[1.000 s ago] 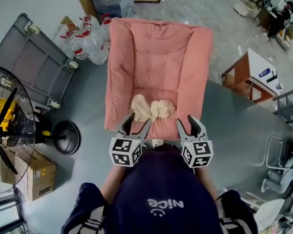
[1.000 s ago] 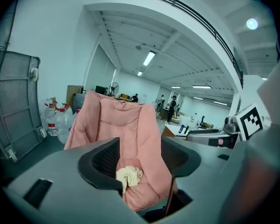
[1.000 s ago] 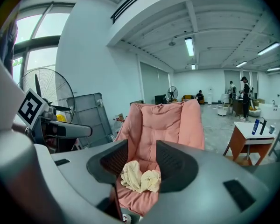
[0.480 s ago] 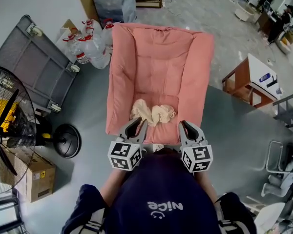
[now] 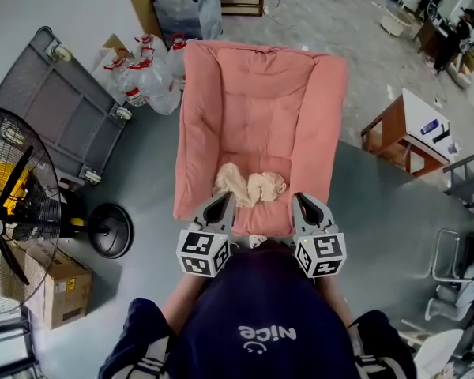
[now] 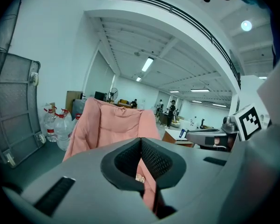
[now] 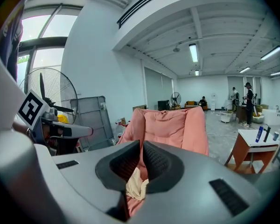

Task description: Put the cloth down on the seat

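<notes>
Left tool (image 5: 220,208): jaws pressed together, nothing between them. In the left gripper view (image 6: 141,158) the dark ribbed pads meet and only a sliver of background shows past them. Right tool (image 5: 305,205): jaws also pressed together, and it is empty. In the right gripper view (image 7: 141,161) cloth shows in the notch below the pads, but it lies beyond them and is not pinched. Both tools sit just in front of the chair's front edge, side by side and pointing at the seat.

Crumpled cream cloth (image 5: 249,186): it is down on the seat of the pink padded fabric chair (image 5: 257,93), in two bunched lumps near the front of the seat, just ahead of both tools and touching neither. The task looks done.

Left of the chair are clear plastic water bottles with red caps (image 5: 146,68) and a grey folded metal cart (image 5: 59,105). A black floor fan (image 5: 16,204) stands further left, well apart from the chair.

Risks:
- The cloth lies close to the seat's front edge and is loosely bunched. If a tool is nudged forward, a closed tip could catch a fold and drag the cloth off the edge.
- If a tool is pulled back low across the edge, it could hook a trailing corner.
- The padding looks soft and sloped, so the cloth may slump forward unaided, though that cannot be told for sure.
</notes>
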`<control>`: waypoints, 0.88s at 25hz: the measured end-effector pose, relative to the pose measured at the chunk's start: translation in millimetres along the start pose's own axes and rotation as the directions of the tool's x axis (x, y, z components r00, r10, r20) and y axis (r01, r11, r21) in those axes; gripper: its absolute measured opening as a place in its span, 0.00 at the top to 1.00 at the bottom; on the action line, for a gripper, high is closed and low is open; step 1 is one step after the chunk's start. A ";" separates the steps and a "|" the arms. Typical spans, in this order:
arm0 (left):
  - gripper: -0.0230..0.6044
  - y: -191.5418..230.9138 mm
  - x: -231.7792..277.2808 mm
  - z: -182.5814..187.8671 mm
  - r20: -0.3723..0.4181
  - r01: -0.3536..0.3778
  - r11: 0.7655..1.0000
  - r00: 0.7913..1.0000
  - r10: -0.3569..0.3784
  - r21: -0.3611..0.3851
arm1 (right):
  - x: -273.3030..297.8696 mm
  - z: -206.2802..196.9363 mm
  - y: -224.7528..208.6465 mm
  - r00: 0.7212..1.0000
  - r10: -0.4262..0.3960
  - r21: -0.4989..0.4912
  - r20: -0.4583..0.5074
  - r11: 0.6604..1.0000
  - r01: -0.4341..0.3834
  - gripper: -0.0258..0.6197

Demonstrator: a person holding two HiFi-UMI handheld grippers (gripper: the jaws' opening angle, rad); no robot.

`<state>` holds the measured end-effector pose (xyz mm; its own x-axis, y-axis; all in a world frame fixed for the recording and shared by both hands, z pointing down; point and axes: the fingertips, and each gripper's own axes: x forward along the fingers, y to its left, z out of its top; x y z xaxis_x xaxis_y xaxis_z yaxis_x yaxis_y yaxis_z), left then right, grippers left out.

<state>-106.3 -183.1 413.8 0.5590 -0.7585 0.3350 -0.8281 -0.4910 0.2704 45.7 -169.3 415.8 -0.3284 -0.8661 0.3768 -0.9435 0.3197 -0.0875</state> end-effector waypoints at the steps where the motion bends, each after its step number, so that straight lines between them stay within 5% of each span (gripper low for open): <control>1: 0.93 -1.0 -0.4 1.1 0.001 -0.005 1.000 1.000 0.005 0.019 | 0.5 1.4 0.9 1.000 0.003 -0.003 0.004 1.000 -0.003 0.87; 6: 0.93 -6.6 2.3 7.3 0.003 0.002 0.997 1.000 -0.002 0.081 | 4.8 6.9 2.6 1.000 0.011 -0.017 0.020 1.000 -0.010 0.87; 22: 0.93 -2.7 3.9 13.3 0.013 -0.014 0.995 1.000 0.013 0.102 | 14.0 13.9 2.4 0.999 0.015 -0.056 0.032 0.998 -0.013 0.87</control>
<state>-102.4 -190.5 402.3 0.5478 -0.7703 0.3266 -0.8358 -0.5215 0.1719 38.2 -186.0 408.0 -0.3433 -0.8732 0.3460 -0.9353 0.3516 -0.0407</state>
